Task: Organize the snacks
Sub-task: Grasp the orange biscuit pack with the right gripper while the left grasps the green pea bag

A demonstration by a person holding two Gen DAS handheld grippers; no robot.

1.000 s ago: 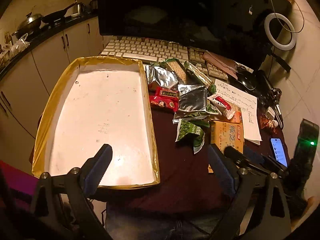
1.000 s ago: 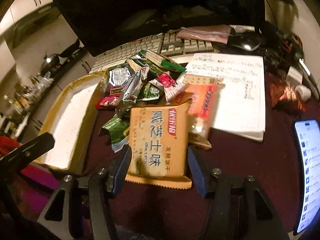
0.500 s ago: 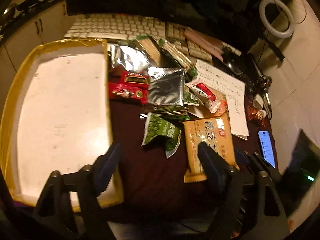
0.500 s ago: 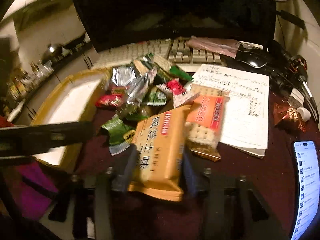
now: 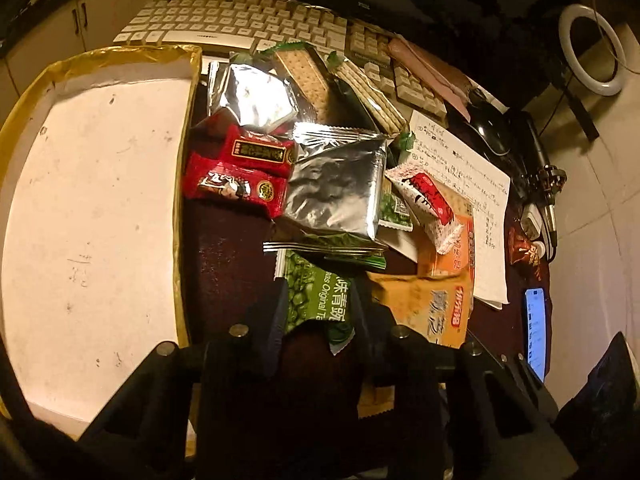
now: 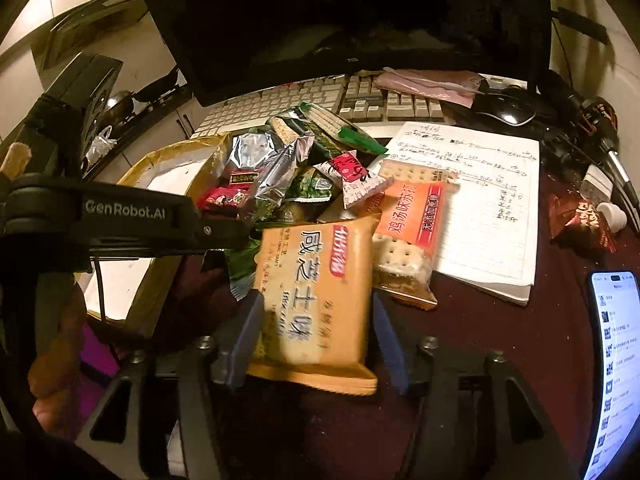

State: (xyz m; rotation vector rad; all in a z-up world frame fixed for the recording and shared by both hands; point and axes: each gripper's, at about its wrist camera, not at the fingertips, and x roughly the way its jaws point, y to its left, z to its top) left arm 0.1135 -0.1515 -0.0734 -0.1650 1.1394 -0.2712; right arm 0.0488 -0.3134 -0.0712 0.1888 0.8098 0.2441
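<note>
A pile of snack packets lies on the dark red cloth right of a gold-rimmed white tray (image 5: 100, 200), which holds nothing. My left gripper (image 5: 318, 312) points down at a green pea packet (image 5: 320, 296). Its jaws are closing, and the pads touch the packet's two sides. In the right wrist view the left gripper's arm (image 6: 120, 216) reaches across to that packet (image 6: 240, 268). My right gripper (image 6: 318, 338) straddles an orange cracker packet (image 6: 316, 292); its jaws are opening and stand just off the packet's edges.
Silver packets (image 5: 336, 188), red packets (image 5: 240, 180) and cracker sleeves (image 5: 304, 76) are heaped behind. A keyboard (image 5: 248, 20) and a dark monitor stand at the back. A written sheet (image 5: 460, 168), a mouse (image 5: 488, 128) and a lit phone (image 5: 536, 332) lie to the right.
My left gripper moved right from over the tray to the green packet, dropped, and narrowed its jaws around it. The right gripper squeezed the orange packet, then widened again.
</note>
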